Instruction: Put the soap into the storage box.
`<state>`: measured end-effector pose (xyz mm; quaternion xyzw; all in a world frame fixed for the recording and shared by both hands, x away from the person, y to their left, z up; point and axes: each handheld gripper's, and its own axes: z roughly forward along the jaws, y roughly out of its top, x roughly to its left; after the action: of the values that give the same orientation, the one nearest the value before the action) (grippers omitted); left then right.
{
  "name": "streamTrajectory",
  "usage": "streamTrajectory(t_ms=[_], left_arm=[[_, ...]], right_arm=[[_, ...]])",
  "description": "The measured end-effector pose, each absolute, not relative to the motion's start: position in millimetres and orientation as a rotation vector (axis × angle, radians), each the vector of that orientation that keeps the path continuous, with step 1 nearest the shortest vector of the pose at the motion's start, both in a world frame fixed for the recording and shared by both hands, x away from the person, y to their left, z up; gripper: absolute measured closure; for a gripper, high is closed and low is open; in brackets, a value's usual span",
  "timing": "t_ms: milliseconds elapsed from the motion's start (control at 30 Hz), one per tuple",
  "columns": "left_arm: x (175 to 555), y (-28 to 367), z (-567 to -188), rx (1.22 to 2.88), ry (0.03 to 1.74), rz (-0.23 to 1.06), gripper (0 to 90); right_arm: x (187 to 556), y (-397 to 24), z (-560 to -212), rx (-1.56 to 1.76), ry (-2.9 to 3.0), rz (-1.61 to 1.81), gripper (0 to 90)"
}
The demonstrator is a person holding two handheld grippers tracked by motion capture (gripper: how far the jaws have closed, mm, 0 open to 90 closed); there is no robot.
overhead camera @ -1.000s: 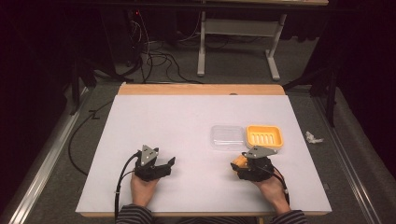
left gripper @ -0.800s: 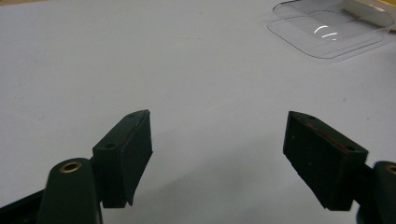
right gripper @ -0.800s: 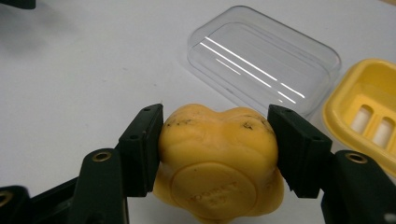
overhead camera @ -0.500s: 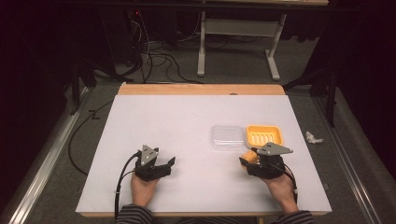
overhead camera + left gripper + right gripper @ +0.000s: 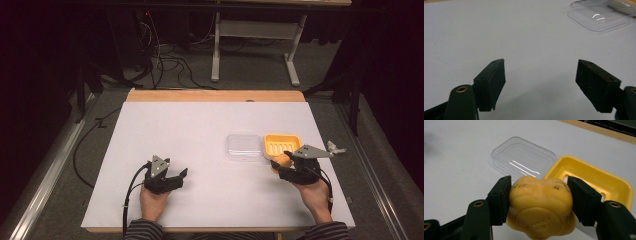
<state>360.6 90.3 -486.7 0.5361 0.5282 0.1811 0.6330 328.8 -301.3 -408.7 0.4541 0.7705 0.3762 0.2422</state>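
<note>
From above, the white surface (image 5: 200,150) carries a clear plastic lid (image 5: 243,146) and, touching its right side, a yellow tray (image 5: 281,145), both toward the right edge. The right gripper (image 5: 280,162) hangs at the tray's near edge with a yellow soap (image 5: 282,160) between its fingers. The left gripper (image 5: 175,176) sits near the front edge, left of the middle, well apart from the lid.

In the left gripper view, the two black fingers (image 5: 492,83) stand wide apart with bare surface between them; the clear plastic lid (image 5: 599,17) lies far off toward the top right corner.

In the right gripper view, the fingers (image 5: 500,200) press on both sides of the yellow soap (image 5: 540,207), a lumpy, dark-smudged bar held clear of the surface. Beyond it lies the yellow tray (image 5: 596,180), and the clear plastic lid (image 5: 522,157) rests just beside it.
</note>
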Motion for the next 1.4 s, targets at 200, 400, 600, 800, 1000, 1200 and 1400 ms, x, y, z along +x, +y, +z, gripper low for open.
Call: streamTrajectory(t_ms=[200,400,600,800,1000,1200,1400], left_arm=[[361,90,-487,1.227,1.208,0.414,24.5],[361,90,-487,1.229,1.208,0.422,24.5],[360,90,-487,1.228,1.207,0.422,24.5],[361,90,-487,1.229,1.208,0.422,24.5],[360,89,-487,1.222,1.207,0.424,24.5],[360,90,-487,1.223,1.206,0.425,24.5],[360,90,-487,1.230,1.206,0.426,24.5]], right_arm=[[336,-314,-402,1.263,2.073,1.023,39.3],[346,-324,-396,1.294,2.059,1.017,39.3],[360,-332,-397,1.341,2.051,0.991,39.3],[370,-337,-398,1.368,2.052,0.967,39.3],[381,-341,-404,1.406,2.056,0.946,39.3],[393,-340,-410,1.435,2.047,0.925,39.2],[402,-339,-413,1.450,2.055,0.906,39.2]])
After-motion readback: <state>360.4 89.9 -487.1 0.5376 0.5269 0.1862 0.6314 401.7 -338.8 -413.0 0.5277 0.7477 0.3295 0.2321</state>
